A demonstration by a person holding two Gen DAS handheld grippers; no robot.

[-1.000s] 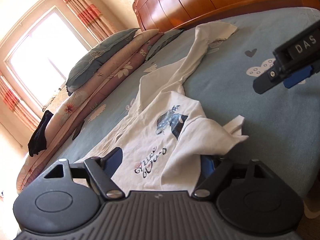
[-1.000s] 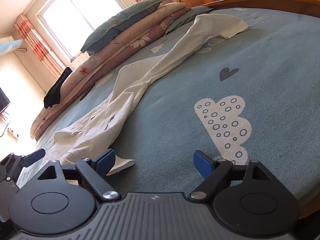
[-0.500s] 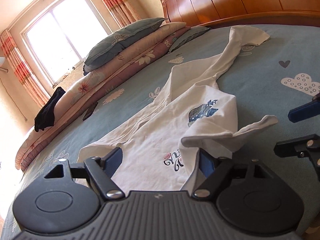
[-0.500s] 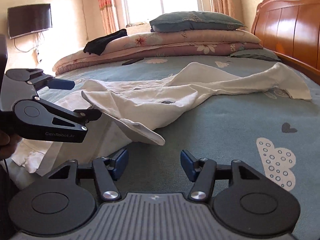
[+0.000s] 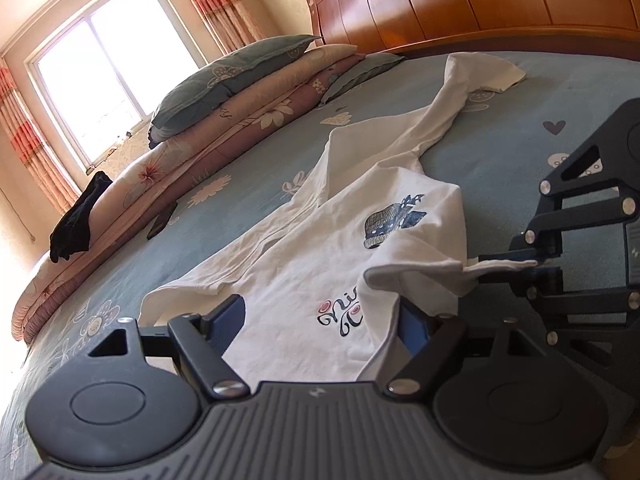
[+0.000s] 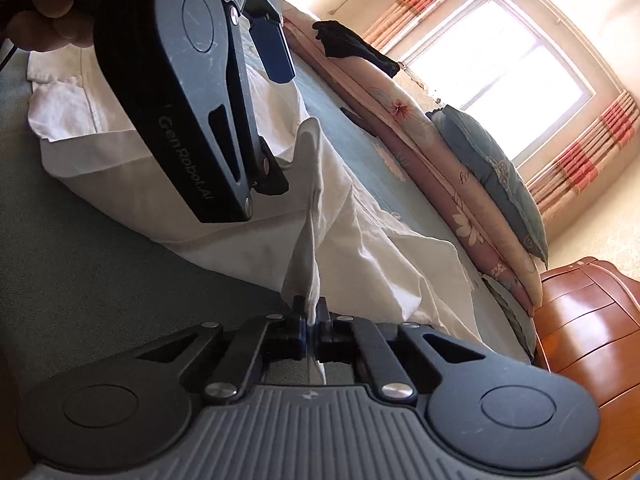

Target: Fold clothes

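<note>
Jaws: right gripper [image 6: 312, 322] clamped on sleeve tip [image 5: 502, 266] of white T-shirt [image 5: 320, 256], left gripper [image 5: 322, 316] apart over hem; sleeve-fold step, next carry sleeve inward across print.

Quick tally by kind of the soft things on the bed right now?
White garments: 1, the printed T-shirt, its sleeve tip pinched by the right gripper
Dark garments: 1, black cloth draped on the bedding
Pillows: 2, and
Folded quilts: 2, and
Total: 6
</note>
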